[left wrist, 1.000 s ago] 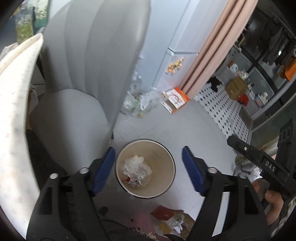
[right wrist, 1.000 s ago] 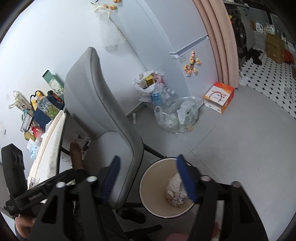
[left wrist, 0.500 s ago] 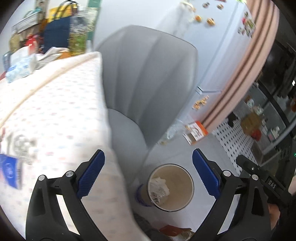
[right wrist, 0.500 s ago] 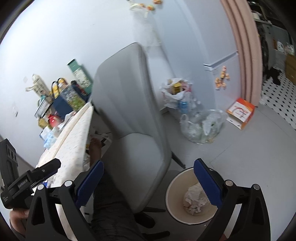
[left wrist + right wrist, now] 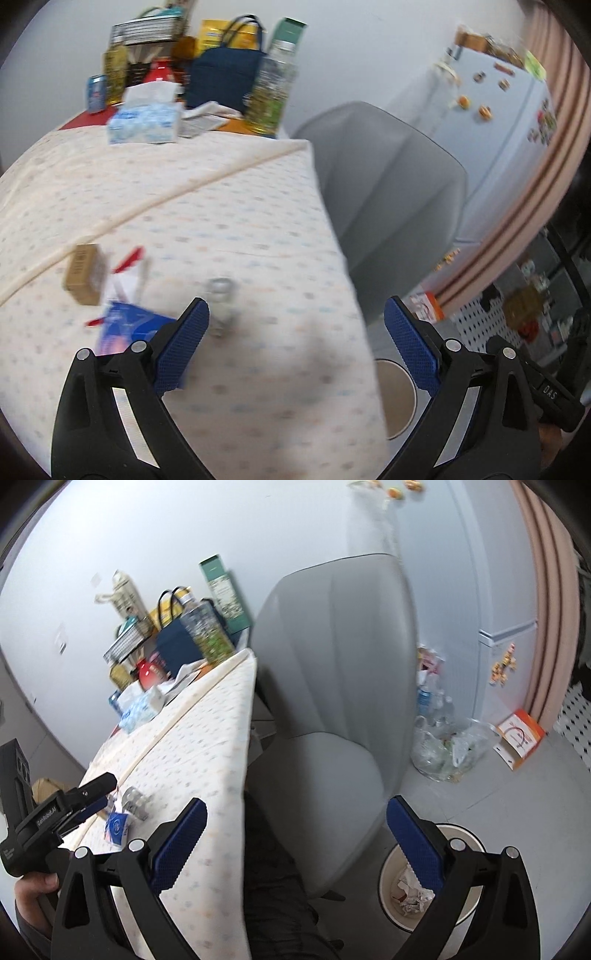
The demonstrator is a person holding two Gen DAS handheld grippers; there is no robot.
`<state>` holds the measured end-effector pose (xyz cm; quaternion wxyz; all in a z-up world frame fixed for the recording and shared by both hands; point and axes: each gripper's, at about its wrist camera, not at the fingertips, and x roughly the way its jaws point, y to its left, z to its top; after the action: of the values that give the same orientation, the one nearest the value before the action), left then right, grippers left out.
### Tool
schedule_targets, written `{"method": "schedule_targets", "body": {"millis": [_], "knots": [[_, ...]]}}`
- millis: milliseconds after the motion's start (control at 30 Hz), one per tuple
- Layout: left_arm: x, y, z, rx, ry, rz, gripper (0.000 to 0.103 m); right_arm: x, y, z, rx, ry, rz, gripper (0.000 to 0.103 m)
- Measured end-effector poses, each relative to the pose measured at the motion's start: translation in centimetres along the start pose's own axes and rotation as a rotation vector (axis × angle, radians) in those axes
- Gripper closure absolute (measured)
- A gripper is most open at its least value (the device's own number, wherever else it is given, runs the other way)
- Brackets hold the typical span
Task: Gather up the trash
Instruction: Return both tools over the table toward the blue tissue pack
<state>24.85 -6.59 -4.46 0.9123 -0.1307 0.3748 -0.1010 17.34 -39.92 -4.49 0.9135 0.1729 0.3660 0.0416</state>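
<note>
So both tools wide and empty, litter waiting on the tabletop
Left tool (image 5: 295,339) and right tool (image 5: 295,834) hold nothing. Nearest: blue wrapper (image 5: 125,328), light and crinkly, pinch an edge. Beyond it a blurry clear cup (image 5: 223,299), probably crushable. Farther left, small brown box (image 5: 83,275), stiff, grip its sides.
</note>
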Motion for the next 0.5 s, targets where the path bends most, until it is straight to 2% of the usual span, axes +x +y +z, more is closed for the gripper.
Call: {"method": "schedule_targets", "body": {"millis": [200,367,500], "knots": [[-1.1,4.4,0.3,-0.071,-0.025,0.031,0.009,1.4,4.2,0.0,-0.066,0.022,0.020,0.007],[-1.5,7.5,-0.2,-0.121,-0.016,0.048,0.024,2.7,7.1,-0.3,-0.105,0.043,0.042,0.009],[-1.5,9.6,-0.7,-0.149,0.002,0.063,0.031,3.7,9.0,-0.6,-0.129,0.059,0.067,0.011]]}}
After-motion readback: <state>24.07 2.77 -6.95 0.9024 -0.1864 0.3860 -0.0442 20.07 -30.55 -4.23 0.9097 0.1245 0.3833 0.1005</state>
